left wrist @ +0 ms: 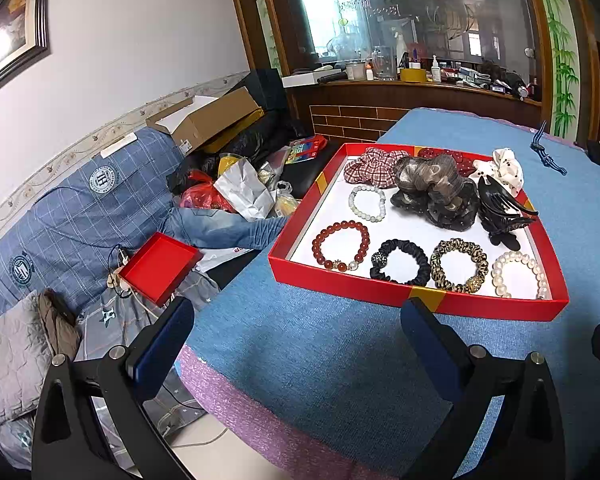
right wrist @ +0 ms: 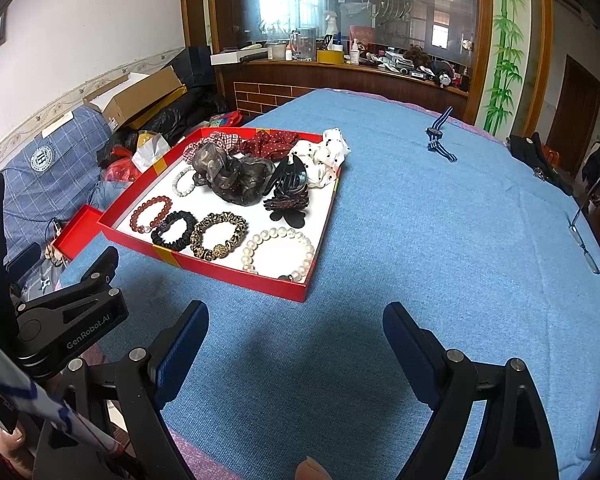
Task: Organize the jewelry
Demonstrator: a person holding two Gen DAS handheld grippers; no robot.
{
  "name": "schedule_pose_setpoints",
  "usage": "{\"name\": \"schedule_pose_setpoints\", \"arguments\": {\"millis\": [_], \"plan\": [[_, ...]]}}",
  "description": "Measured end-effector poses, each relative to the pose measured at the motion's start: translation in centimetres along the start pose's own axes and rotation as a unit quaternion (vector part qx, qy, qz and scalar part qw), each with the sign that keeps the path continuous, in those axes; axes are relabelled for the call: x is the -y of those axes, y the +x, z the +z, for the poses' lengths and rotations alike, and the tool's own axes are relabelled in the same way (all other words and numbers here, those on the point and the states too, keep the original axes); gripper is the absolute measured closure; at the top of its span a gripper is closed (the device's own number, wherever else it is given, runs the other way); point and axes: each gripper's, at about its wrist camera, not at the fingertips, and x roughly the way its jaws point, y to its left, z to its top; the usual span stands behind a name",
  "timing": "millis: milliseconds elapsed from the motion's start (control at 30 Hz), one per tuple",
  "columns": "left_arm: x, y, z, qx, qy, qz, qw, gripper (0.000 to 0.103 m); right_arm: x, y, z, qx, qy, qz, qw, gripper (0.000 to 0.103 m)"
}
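Both wide apart and empty: left claw (left wrist: 300,328) and right claw (right wrist: 296,332), hovering over the blue surface (right wrist: 420,220) near the red tray (right wrist: 236,276). Inside the tray: bracelets in front, scrunchies (right wrist: 324,156) and a hair clip (right wrist: 288,184) behind.

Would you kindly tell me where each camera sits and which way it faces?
Left wrist: on the left tool, open, near the table's left edge, facing the shallow red cardboard tray.
Right wrist: on the right tool, open, above the blue tablecloth; a fingertip shows.
Shared: the tray and its white pearl bracelet.
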Motion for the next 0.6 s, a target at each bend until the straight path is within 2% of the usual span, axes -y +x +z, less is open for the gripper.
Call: {"name": "schedule_pose_setpoints", "arguments": {"millis": [400,533,600], "plan": [[0.1,-0.1,0.1,0.001,0.005,0.007,1.0,0.0,0.2,-0.1,-0.1,0.002,0.006,0.004,1.0,0.011],[1.6,-1.0,0.7,0.021,0.04,0.026,0.9986,0.0,2.5,-0.5,-0.1,0.004,0.042,-0.002,0.999,0.011],[3.1,-2.1,1.2,0.032,0.066,0.0,0.9973,0.0,4.4,-0.7,0.0,0.005,0.064,-0.012,0.998,0.011]]}}
